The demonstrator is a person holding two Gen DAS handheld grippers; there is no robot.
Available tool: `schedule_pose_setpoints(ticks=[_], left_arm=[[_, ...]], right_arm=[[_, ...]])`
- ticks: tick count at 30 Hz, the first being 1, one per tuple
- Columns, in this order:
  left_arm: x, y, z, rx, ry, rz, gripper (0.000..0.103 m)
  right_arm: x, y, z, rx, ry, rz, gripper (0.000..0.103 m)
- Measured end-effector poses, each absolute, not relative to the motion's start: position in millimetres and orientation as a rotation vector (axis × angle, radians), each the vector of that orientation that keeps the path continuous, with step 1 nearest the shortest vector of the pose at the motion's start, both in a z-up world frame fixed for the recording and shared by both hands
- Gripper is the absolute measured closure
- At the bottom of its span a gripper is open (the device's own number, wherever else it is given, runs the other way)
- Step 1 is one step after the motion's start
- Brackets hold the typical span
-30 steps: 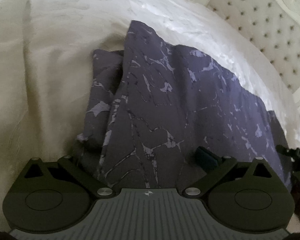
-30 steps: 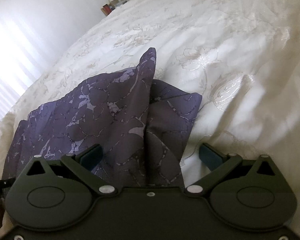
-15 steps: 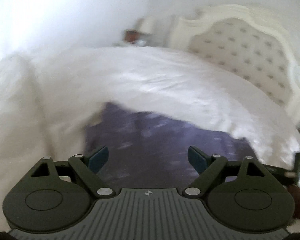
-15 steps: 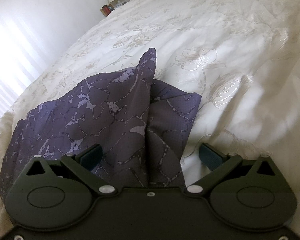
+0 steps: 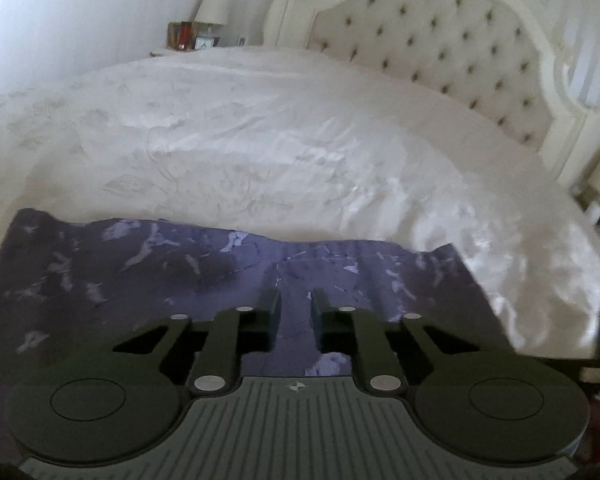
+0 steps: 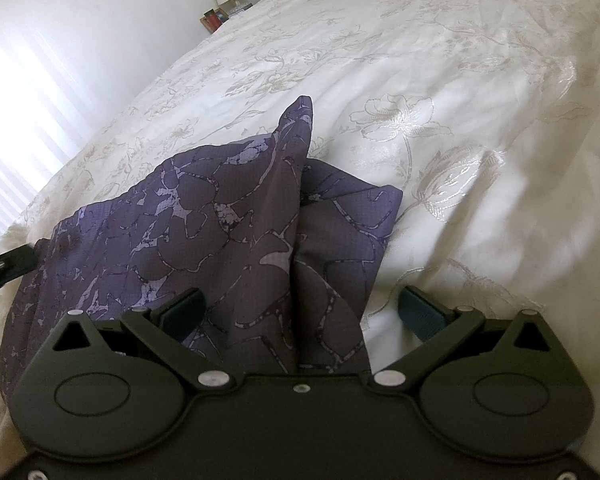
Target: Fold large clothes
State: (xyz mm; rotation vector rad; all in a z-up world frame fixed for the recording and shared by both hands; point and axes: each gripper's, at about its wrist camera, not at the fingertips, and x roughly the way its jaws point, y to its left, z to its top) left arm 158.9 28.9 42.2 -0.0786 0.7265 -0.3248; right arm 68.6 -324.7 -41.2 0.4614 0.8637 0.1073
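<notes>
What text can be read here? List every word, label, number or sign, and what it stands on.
No readable text in either view.
Left hand-held gripper: a small round emblem on its body, no letters.
Nightstand items: too small and blurred to read.
Purple garment: pattern only, no print.

A white embroidered bedspread [image 5: 284,152] stretches ahead of the jaws; beyond it, up and right, a tufted cream headboard [image 5: 452,36], and up left a lamp [image 5: 216,6] beside small bedside items [image 5: 188,35]

Purple marbled garment [image 6: 220,216], cream floral bedspread [image 6: 420,80]
</notes>
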Motion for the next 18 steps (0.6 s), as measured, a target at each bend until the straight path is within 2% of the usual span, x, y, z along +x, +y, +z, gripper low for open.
schedule_pose_setpoints(ticks=[5,8,18], left_arm=[[183.4,14.7,5.1,-0.01,0.837,-0.278,0.087],[185.9,13.7,-15.0,0.011,0.842,-0.271,0.088],[164.4,13.4,-4.8,0.02,0.856,-0.251,0.088]], right_arm=[[69.6,-325.5,-42.5,0.461,0.86,0.109,0.0],[70.8,-325.0,-43.4,0.461,0.856,0.109,0.0],[72.2,-323.0,-43.7,0.45,0.851,0.108,0.0]])
